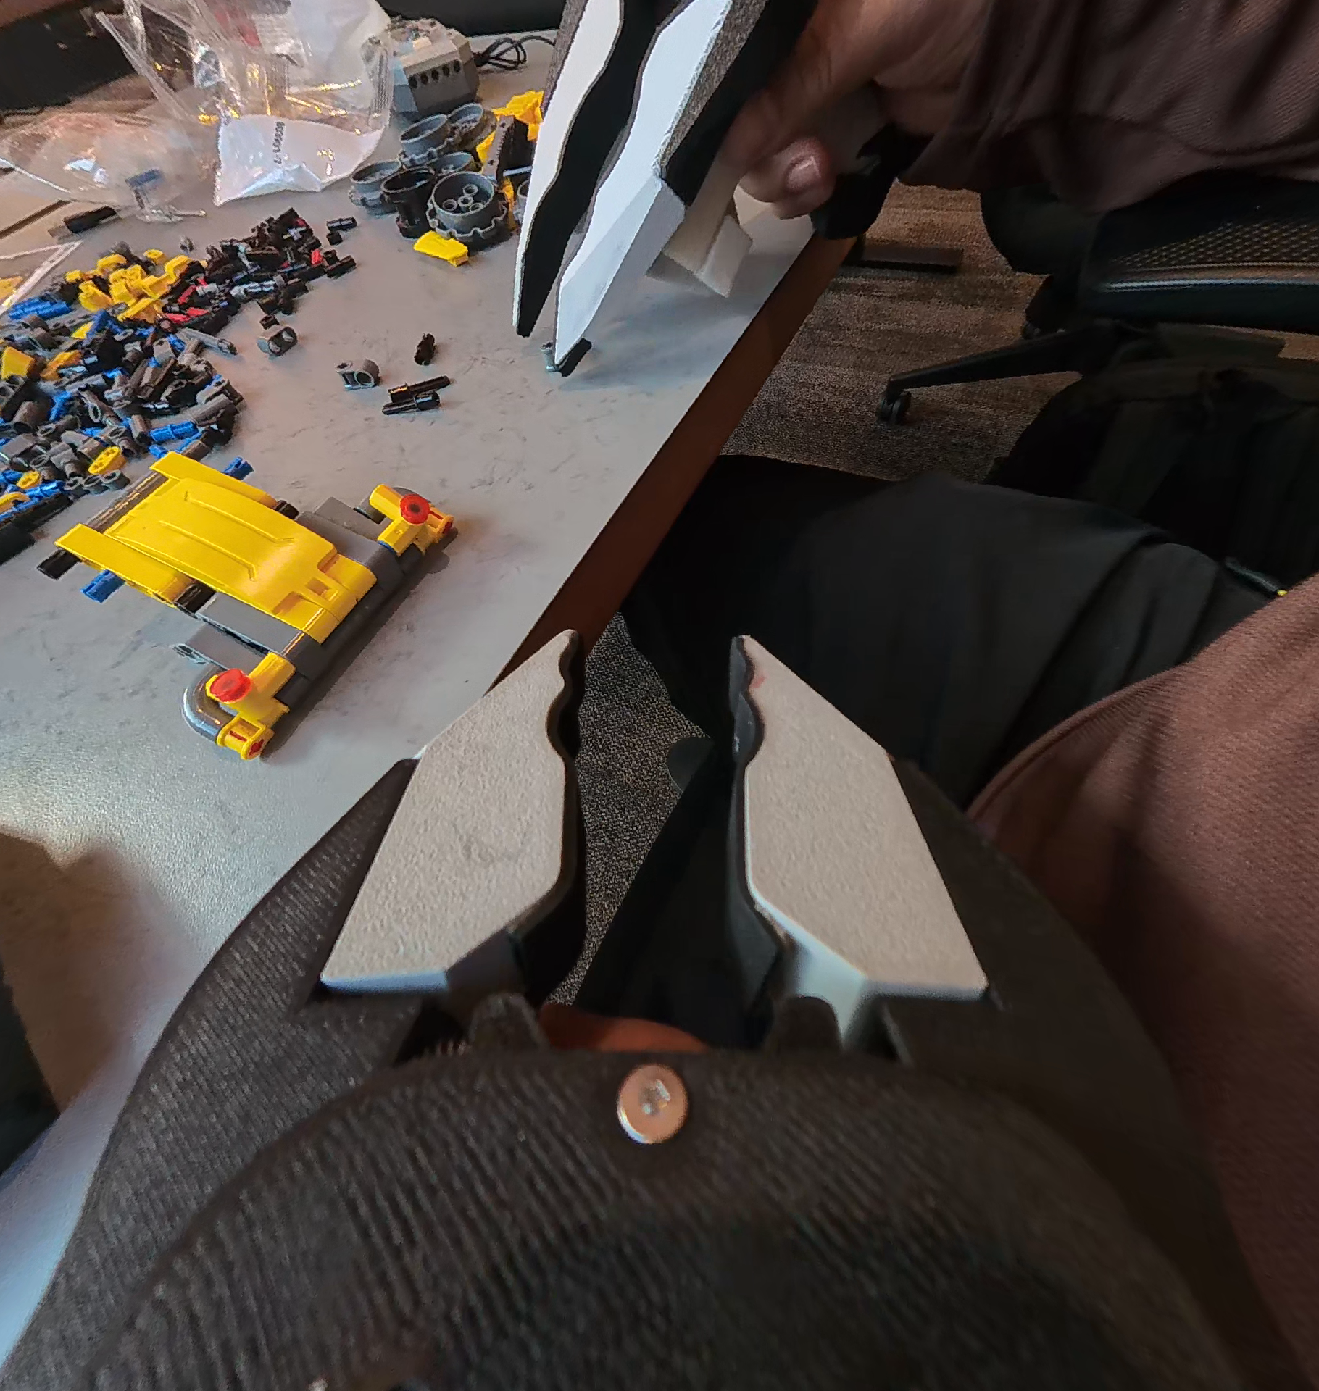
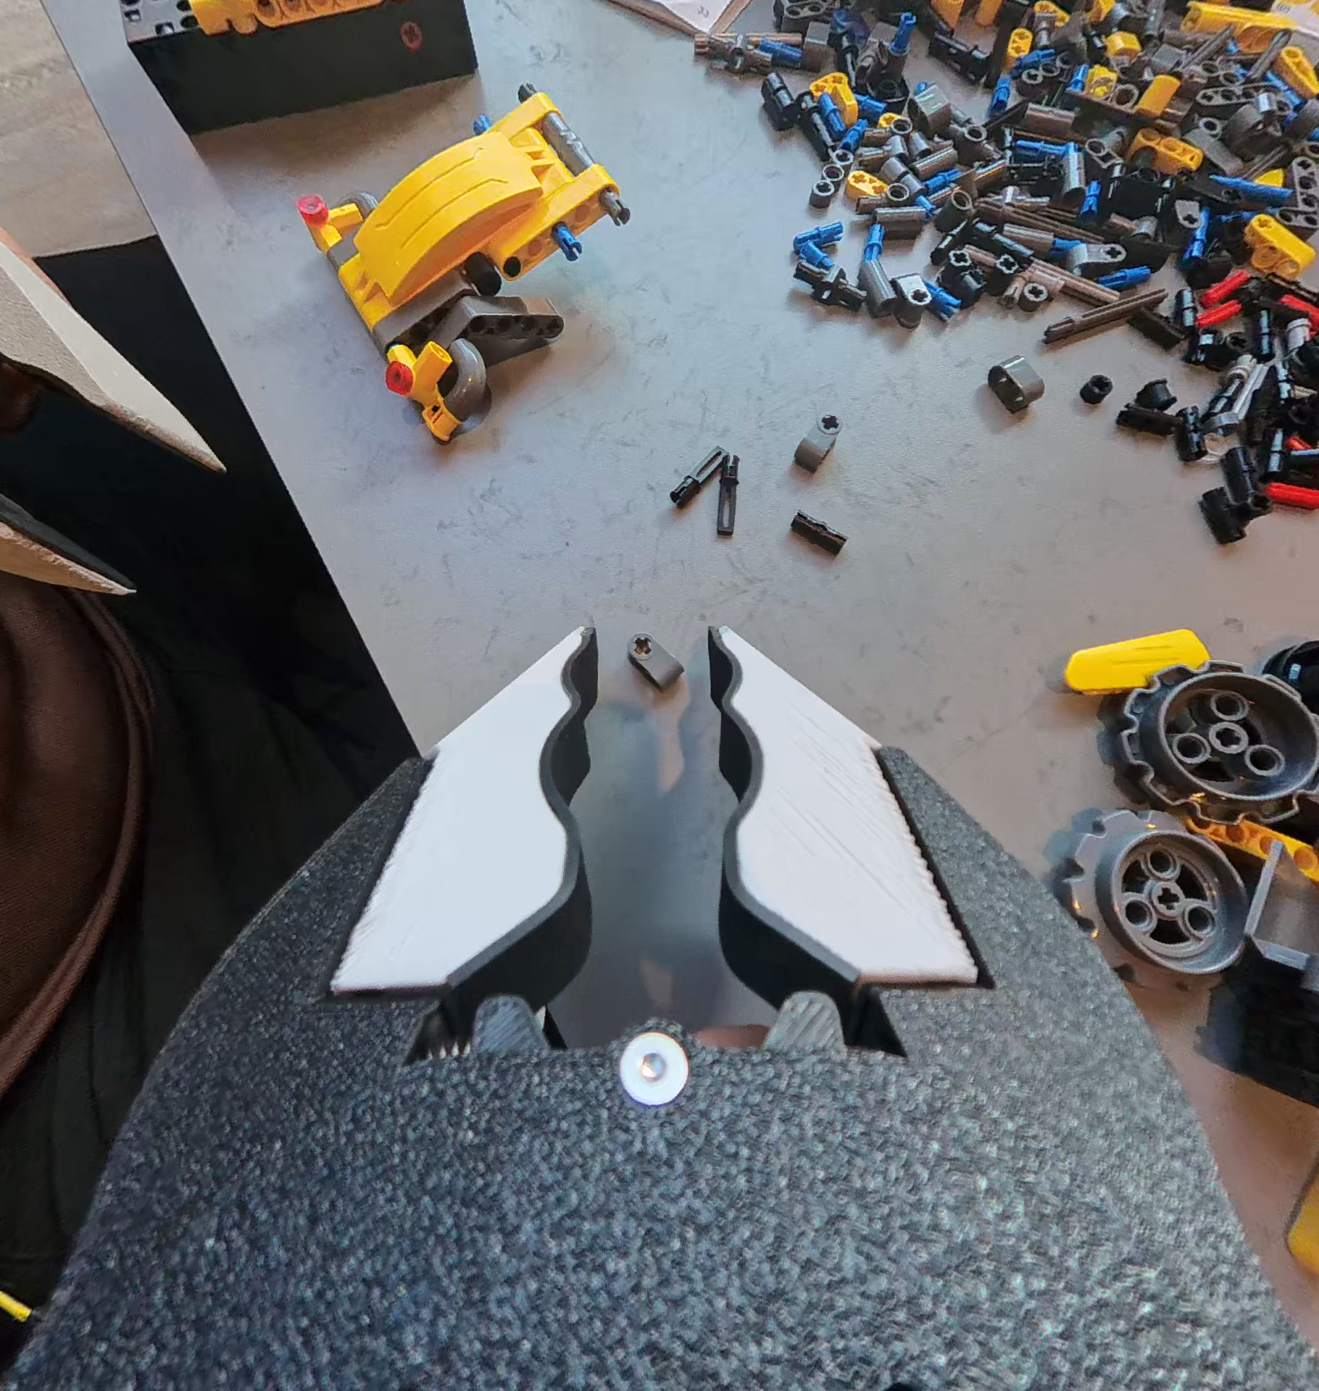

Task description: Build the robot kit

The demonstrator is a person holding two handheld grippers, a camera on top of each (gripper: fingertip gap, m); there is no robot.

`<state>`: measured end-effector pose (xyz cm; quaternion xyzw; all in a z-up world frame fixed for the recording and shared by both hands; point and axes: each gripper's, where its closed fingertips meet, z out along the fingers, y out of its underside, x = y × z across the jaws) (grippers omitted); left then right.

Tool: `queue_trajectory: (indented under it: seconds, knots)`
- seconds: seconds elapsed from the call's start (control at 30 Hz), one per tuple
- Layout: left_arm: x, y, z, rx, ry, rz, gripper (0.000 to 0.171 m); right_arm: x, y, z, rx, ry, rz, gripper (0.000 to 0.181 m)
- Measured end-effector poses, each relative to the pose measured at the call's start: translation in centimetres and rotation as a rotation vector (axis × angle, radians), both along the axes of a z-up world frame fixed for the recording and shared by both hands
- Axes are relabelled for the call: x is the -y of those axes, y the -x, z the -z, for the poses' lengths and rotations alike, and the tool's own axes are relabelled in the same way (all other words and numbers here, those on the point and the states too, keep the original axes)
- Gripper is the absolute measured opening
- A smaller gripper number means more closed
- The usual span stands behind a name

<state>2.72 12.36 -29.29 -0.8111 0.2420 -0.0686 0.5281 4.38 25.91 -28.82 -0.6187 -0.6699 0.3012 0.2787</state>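
Right gripper released, jaws apart, tips straddling small grey connector lying flat on table, near side of yellow assembly. Tiny, light, rigid, slick plastic; likely best pinched across flat sides. Left gripper released, empty, off table edge.
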Motion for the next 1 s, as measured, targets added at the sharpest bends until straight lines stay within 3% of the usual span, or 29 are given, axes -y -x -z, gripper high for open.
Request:
queue_trajectory:
  seconds: [1.0]
  knots:
    - [0.0, 0.1, 0.0, -0.003, -0.002, -0.001, 0.035, -1.0, 0.0, 0.3, 0.013, 0.000, 0.056, 0.020]
